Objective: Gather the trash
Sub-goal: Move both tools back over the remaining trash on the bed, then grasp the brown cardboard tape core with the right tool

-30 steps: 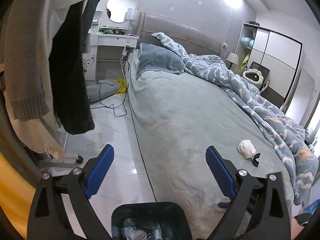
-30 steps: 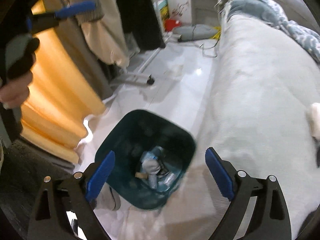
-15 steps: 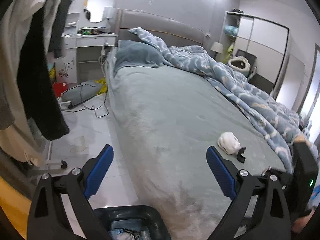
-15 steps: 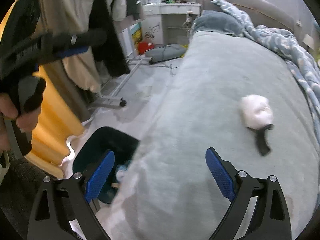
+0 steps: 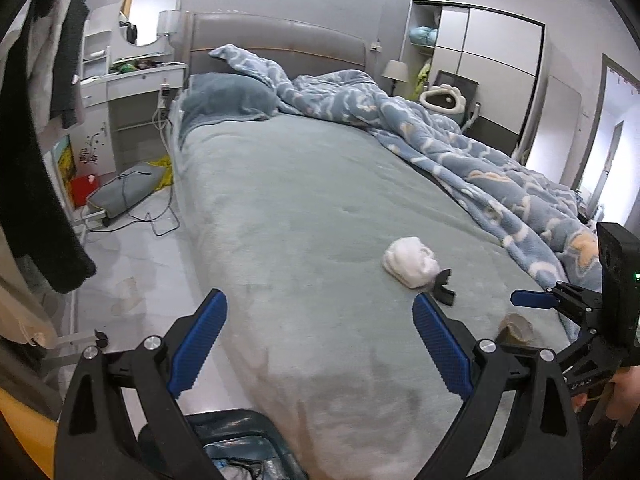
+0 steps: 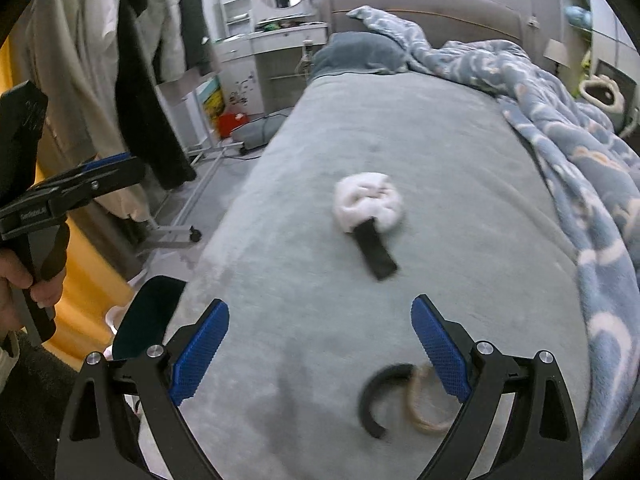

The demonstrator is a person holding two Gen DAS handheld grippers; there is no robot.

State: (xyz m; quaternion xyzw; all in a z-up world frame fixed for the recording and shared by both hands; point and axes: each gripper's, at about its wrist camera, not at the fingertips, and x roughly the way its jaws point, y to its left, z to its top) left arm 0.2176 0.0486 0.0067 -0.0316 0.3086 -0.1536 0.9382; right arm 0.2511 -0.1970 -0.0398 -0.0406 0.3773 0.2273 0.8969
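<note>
Trash wad (image 6: 367, 205) (white, crumpled) on bed (image 6: 400, 140), beyond wide-spread, empty right gripper (image 6: 320, 346).

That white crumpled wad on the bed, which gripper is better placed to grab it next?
The right gripper: open, it faces the white wad directly. The left gripper, also open, sits by the bin, wad off-centre.

Both grippers, jaws wide apart
</note>
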